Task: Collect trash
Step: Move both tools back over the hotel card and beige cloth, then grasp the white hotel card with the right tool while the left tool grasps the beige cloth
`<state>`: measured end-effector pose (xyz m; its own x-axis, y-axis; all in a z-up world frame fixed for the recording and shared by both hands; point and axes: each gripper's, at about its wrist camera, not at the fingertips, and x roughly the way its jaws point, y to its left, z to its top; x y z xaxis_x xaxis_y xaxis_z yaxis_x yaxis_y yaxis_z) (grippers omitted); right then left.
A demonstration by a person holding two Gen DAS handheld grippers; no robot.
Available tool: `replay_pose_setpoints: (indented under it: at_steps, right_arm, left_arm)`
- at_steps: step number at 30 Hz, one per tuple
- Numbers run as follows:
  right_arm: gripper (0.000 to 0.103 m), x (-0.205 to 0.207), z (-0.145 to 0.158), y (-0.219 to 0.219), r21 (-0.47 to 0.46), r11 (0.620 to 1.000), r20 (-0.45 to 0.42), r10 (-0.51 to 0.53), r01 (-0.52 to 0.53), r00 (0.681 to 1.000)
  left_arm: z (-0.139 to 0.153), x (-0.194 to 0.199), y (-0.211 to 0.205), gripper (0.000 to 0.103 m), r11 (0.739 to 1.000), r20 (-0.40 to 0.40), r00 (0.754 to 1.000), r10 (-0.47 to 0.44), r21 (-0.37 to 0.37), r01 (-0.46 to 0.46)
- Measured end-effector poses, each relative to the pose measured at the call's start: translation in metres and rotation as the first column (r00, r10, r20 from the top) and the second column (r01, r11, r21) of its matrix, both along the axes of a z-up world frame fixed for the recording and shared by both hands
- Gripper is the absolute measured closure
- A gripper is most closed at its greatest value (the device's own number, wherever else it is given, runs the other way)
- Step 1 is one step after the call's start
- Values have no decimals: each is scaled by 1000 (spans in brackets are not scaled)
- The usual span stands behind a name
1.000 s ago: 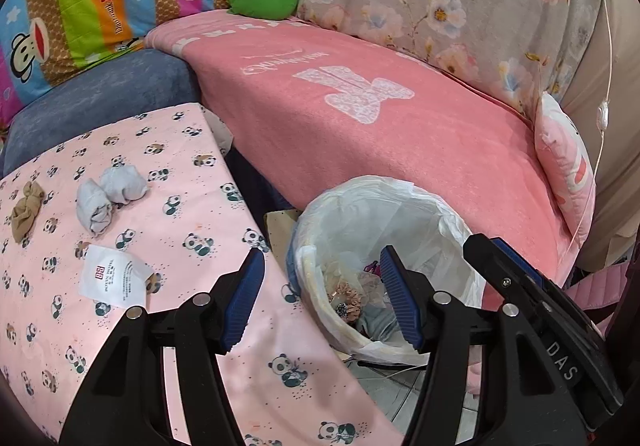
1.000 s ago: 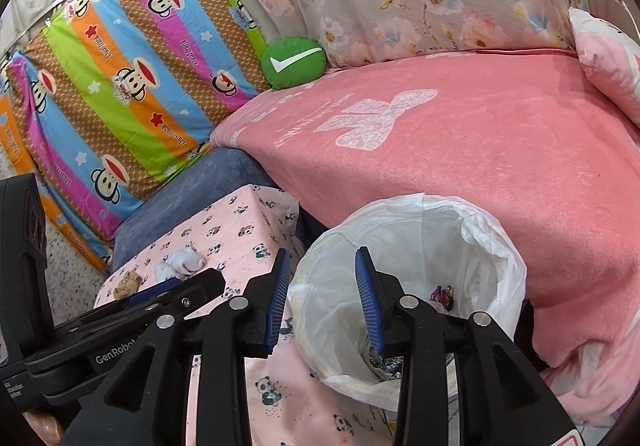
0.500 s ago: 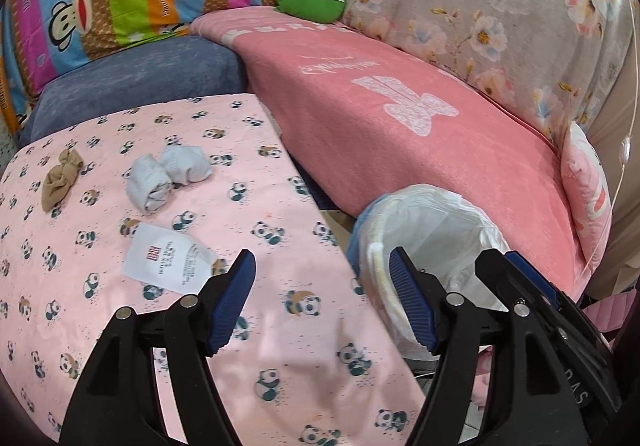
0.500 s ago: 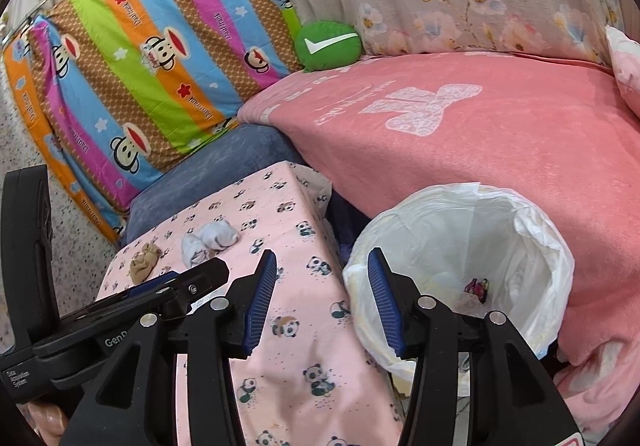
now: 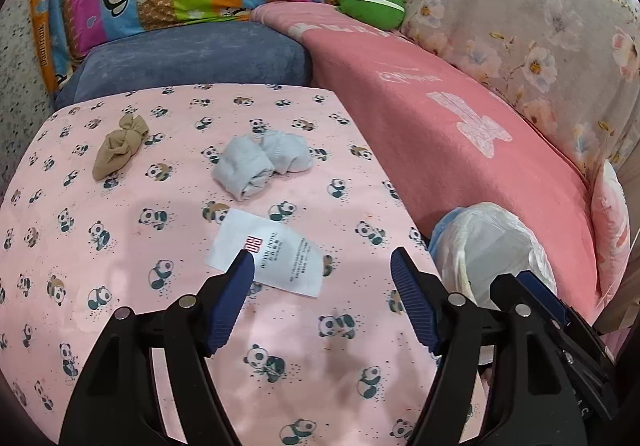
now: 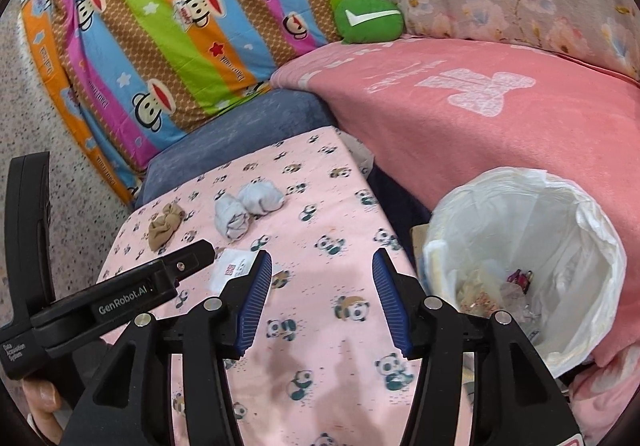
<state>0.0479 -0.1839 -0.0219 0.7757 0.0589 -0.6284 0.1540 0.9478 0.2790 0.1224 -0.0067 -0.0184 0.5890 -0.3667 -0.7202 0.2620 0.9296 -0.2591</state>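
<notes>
Left tongs (image 5: 322, 270) hang over the paper slip (image 5: 267, 259), jaws just widened, holding nothing. Right tongs (image 6: 322, 278) likewise empty, opening. Bin bag (image 6: 576, 230) waits beside the surface (image 5: 120, 246), probably within reach.

Counted on the panda-print cloth (image 5: 120, 278): 2 grey sock rolls (image 5: 262, 162), 1 tan sock bundle (image 5: 119, 151), 1 white printed packet (image 5: 276, 260). Beside it: 1 lined trash bin (image 6: 560, 214), 1 green cushion (image 5: 370, 1).

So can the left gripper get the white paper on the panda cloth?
Probably yes: the left gripper is open with the white paper lying flat just ahead, nothing covering it.
</notes>
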Motion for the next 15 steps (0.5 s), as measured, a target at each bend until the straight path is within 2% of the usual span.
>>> replay_pose_setpoints:
  at_steps: [11,15]
  right_arm:
    - [51,45,-34,54,2,995,-84,99,-100,991]
    - [51,64,-49,65,15,993,-117,115,-114,986]
  left_arm:
    - [-22,32,82,28,988,-23,988,153,20,-153]
    - [-31,45,107,25,979,-20,980,199,49,-198]
